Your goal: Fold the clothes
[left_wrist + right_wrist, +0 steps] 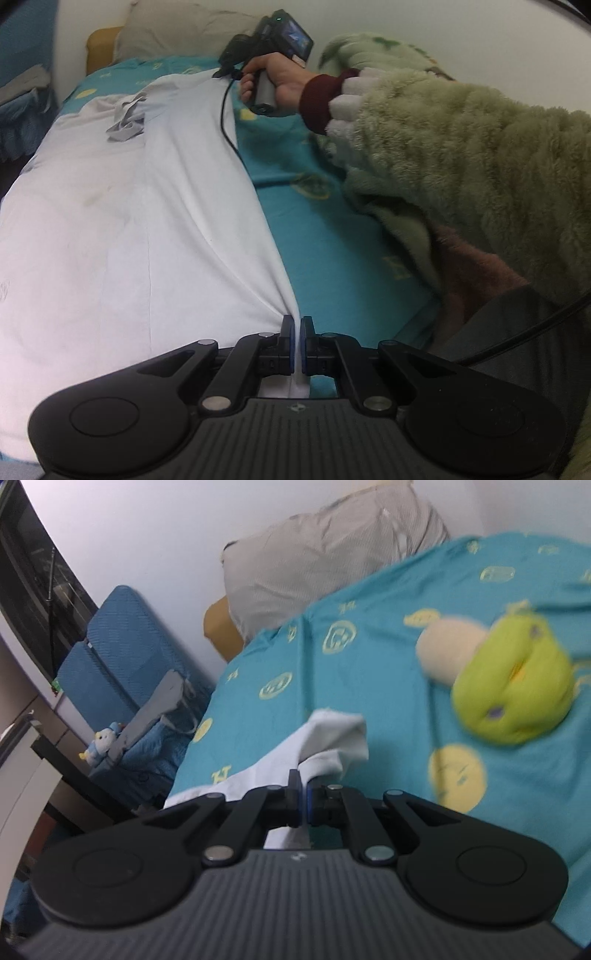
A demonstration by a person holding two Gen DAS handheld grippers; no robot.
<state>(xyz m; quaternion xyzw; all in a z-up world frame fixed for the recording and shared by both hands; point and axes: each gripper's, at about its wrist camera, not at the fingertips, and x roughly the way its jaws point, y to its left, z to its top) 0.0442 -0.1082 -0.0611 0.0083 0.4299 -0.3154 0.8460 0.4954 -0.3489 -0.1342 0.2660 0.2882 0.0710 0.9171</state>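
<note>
The white garment (122, 229) is lying spread over the teal bedsheet (332, 236), its right edge pulled taut. The left gripper (297, 341) is pinching that edge at the near end of the sheet, jaws closed on the cloth. The right gripper (303, 805) is clamping the garment's far corner toward the grey pillow (325, 550), beside a green plush toy (513, 686).

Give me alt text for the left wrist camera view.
The left claw is shut on the edge of a white cotton garment spread over a teal patterned bedsheet. At its far end, a hand in a fuzzy green sleeve holds the other gripper.
</note>
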